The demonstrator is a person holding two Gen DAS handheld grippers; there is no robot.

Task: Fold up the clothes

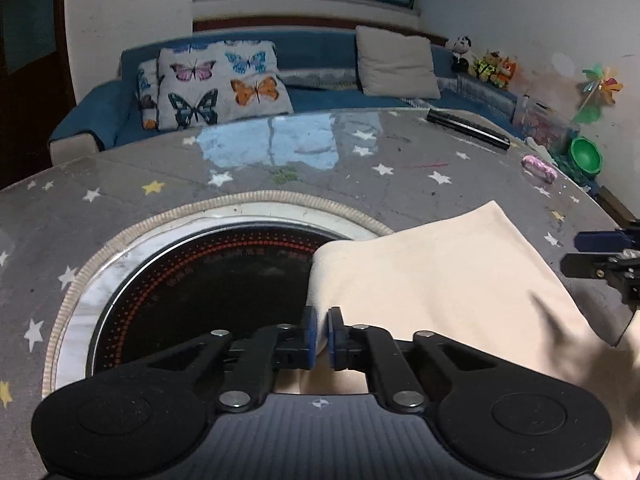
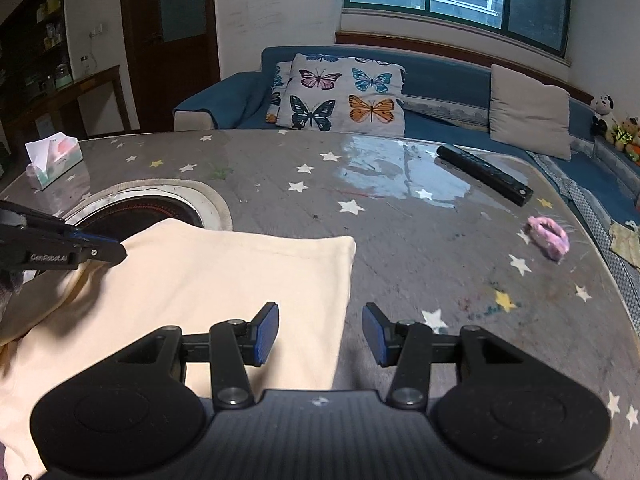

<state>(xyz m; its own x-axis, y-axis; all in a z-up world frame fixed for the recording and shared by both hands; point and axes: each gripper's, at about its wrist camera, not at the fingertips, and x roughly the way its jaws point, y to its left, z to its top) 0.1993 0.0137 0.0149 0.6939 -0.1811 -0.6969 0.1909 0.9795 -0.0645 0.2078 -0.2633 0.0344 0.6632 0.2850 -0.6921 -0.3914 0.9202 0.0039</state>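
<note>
A cream cloth (image 1: 440, 276) lies folded on the grey star-patterned table (image 1: 280, 184). My left gripper (image 1: 319, 334) is shut on the cloth's left edge, which hangs over the black round cooktop (image 1: 200, 280). In the right wrist view the cloth (image 2: 240, 280) lies at the left, and my right gripper (image 2: 320, 330) is open above its right edge, holding nothing. The left gripper (image 2: 108, 254) shows at that view's left edge, shut on the cloth. The right gripper (image 1: 576, 252) shows at the right edge of the left wrist view.
A black remote (image 2: 484, 174) and a pink fuzzy item (image 2: 548, 236) lie on the table's far right. A tissue box (image 2: 54, 160) stands at the far left. A blue sofa (image 2: 440, 80) with butterfly cushions runs behind the table.
</note>
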